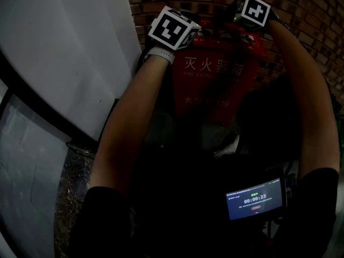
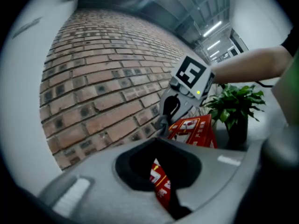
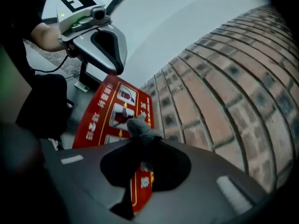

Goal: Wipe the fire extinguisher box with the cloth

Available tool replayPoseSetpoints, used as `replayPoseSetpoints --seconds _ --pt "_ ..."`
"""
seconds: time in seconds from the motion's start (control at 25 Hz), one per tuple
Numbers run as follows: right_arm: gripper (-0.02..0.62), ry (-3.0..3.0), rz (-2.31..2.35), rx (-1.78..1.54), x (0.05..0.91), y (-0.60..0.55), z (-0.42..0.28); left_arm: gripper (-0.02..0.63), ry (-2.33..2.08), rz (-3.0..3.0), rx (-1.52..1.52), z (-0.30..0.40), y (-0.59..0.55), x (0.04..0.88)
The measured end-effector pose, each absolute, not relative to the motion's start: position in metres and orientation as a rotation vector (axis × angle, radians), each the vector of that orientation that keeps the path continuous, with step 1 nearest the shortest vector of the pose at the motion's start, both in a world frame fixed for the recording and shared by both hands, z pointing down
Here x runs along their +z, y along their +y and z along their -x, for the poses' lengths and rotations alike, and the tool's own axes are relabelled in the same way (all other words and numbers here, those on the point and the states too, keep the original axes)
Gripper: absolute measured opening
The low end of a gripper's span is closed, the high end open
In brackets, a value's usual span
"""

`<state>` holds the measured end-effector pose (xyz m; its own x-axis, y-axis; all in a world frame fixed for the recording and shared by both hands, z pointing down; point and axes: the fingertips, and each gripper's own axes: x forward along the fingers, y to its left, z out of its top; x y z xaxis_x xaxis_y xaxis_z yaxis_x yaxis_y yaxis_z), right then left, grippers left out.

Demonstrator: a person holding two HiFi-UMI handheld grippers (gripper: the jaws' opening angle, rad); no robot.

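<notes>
The red fire extinguisher box (image 1: 215,74) stands against a brick wall, with white lettering on its front. Both grippers hover over its top. My right gripper (image 3: 142,141) is shut on a grey cloth (image 3: 140,127), whose tuft sticks out past the jaws just above the box's printed top (image 3: 112,111). From the left gripper view, the cloth (image 2: 163,122) hangs under the right gripper (image 2: 187,92) at the box's back edge (image 2: 194,129). My left gripper (image 2: 156,143) holds nothing and its jaws look shut. In the head view only the marker cubes of the left gripper (image 1: 174,30) and right gripper (image 1: 252,11) show.
The brick wall (image 2: 103,78) runs right behind the box. A white wall panel (image 1: 70,52) is to the left. A potted plant (image 2: 236,106) stands beyond the box's right side. A small timer screen (image 1: 255,199) sits at the person's chest.
</notes>
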<state>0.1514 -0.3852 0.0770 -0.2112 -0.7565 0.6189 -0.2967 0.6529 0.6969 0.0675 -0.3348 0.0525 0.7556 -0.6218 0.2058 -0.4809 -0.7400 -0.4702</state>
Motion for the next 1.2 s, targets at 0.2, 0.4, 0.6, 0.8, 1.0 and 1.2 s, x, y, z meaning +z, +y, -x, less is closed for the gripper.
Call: replayPoseSetpoints --seconds 0.2,0.4,0.6,0.8,1.0,1.2 --pt "0.037 -1.773 -0.713 -0.566 0.096 -0.402 -0.094 0.003 0.893 2.592 -0.49 -0.029 -0.351 0.062" --pt "0.037 -1.739 -0.635 -0.566 0.118 -0.423 -0.048 0.003 0.936 2.608 -0.49 0.006 -0.368 0.071" --pt "0.035 -1.731 -0.592 -0.593 0.141 -0.439 -0.027 0.003 0.947 2.634 -0.493 0.009 -0.384 0.09" --pt "0.035 -1.804 -0.594 -0.545 0.139 -0.445 -0.023 0.003 0.943 2.638 -0.488 0.01 -0.389 0.093" --pt "0.035 -1.785 -0.62 -0.52 0.14 -0.441 -0.043 0.003 0.945 2.598 -0.516 0.004 -0.387 0.091" --pt "0.035 -1.732 -0.627 -0.482 0.144 -0.428 -0.08 0.003 0.921 2.601 -0.537 -0.013 -0.383 0.09"
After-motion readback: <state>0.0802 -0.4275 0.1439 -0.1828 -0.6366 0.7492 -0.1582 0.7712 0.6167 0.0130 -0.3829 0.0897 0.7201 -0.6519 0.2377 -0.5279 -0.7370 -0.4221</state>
